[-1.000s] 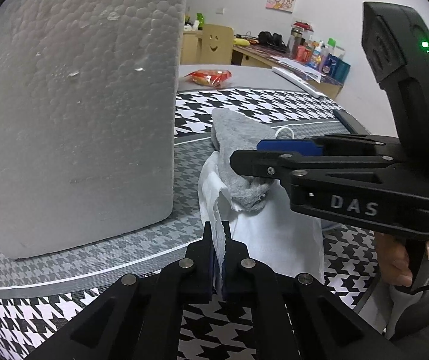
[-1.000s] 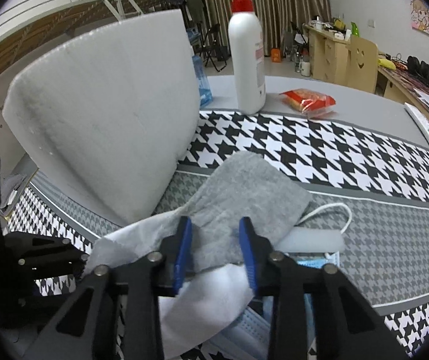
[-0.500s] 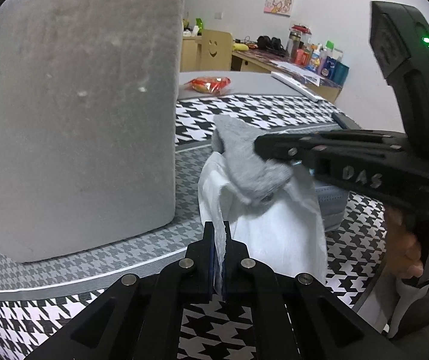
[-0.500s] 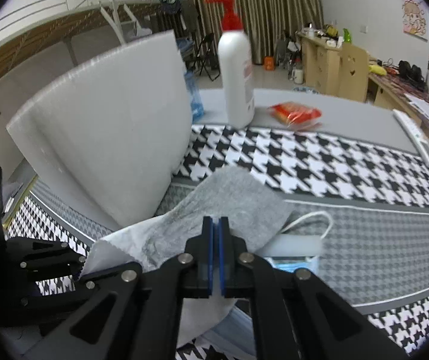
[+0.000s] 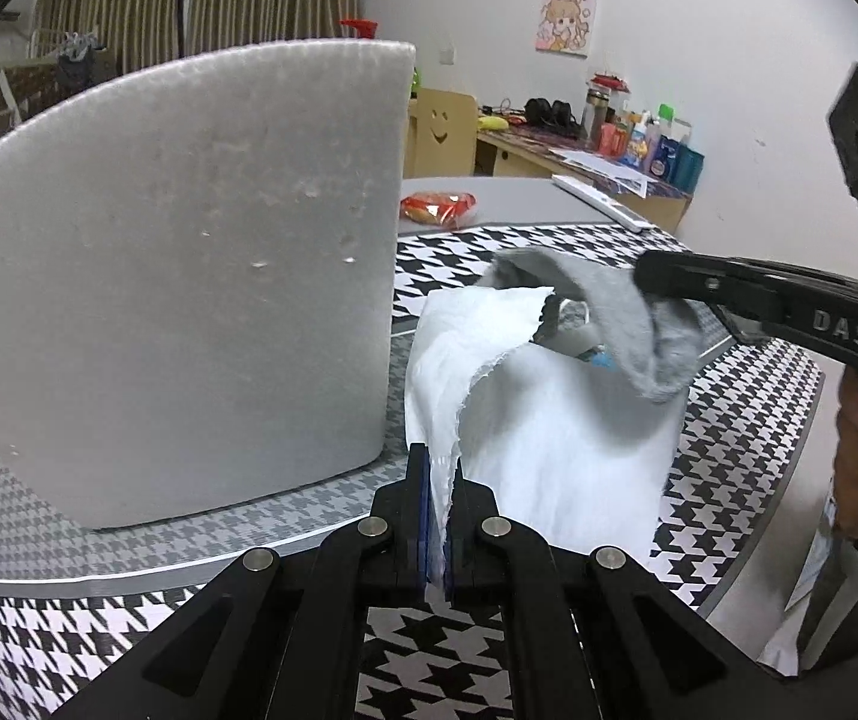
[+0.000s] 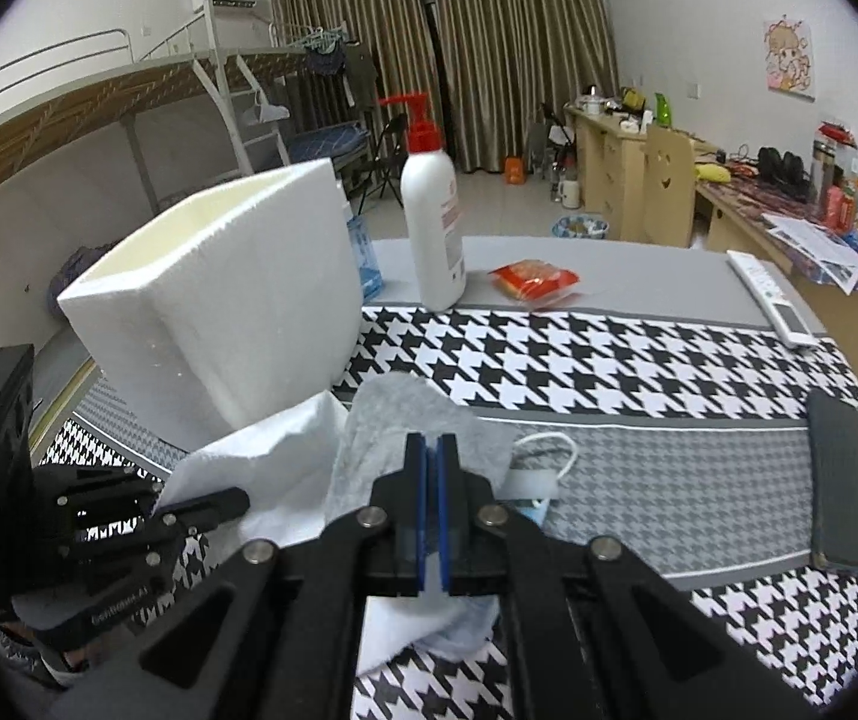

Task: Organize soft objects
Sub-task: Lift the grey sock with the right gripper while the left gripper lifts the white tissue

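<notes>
Writing: the letters "DAS" stand in white on the arm of the right hand-held gripper [image 5: 645,276], at the right of the left wrist view. The label on the white pump bottle [image 6: 432,222] has red print too small to read.
Desk edge: the desk [image 6: 639,468] carries a houndstooth cloth; its near rim curves across the lower part of both views, and the white tissue sheet [image 5: 555,438] hangs over it.
Open room: the right half of the cloth is mostly bare, with only a dark flat case [image 6: 840,480] near the right rim. The white foam box [image 6: 219,306] fills the left side, just beside the tissue sheet.
Left hand-held gripper [image 5: 440,516]: jaws closed, pinching the lower edge of the tissue sheet between the blue pads.
Right hand-held gripper: jaws closed on the grey cloth [image 5: 627,324], which is lifted and droops from the tips, above the tissue sheet.
Other soft thing: a face mask [image 6: 534,480] with a white ear loop lies on the desk behind the grey cloth, partly hidden.
Far desk: a red snack packet [image 6: 534,282] and a white remote control [image 6: 771,300] lie well apart from the soft things.
</notes>
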